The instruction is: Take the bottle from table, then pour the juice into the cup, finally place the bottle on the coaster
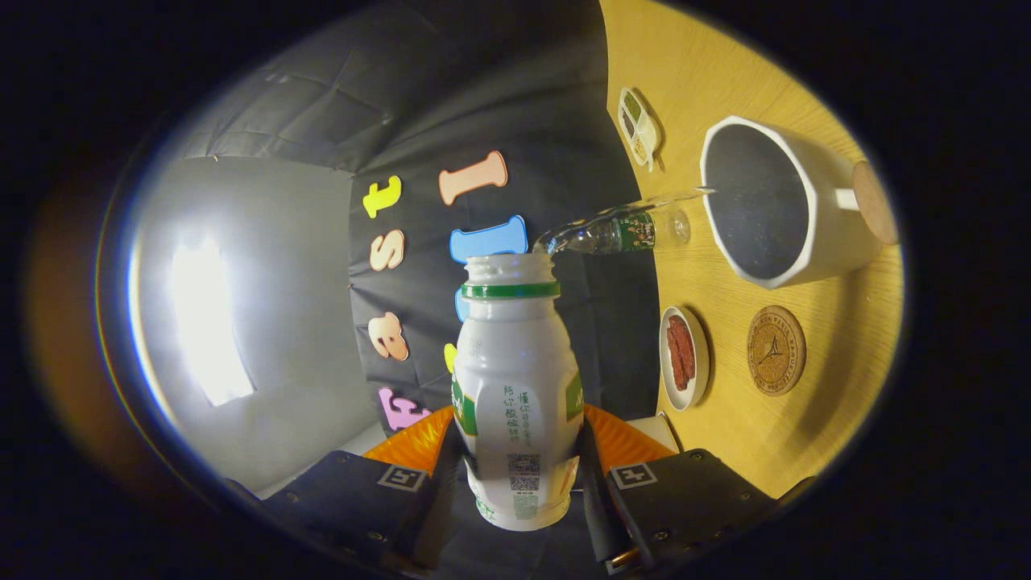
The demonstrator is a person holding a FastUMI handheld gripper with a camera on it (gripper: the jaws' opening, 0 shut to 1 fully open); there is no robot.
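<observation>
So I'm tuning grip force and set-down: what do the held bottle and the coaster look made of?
Bottle, clamped between the fingers: likely white opaque plastic, smooth with a slight sheen. Coaster on the table: probably cork, judging by its matte, speckled brown face.

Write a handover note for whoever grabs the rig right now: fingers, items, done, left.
Gripper: fingers shut on the white plastic bottle with green neck band, cap off, held off the yellow wooden table and tipped sideways relative to it.
White angular mug with dark inside: on the table, beyond the bottle mouth and off to the side.
Round cork coaster: bare, next to the mug.
Done: bottle picked up.
Cannot tell whether juice has been poured; none seen flowing.
Left: pour if needed, stand bottle on coaster.
</observation>
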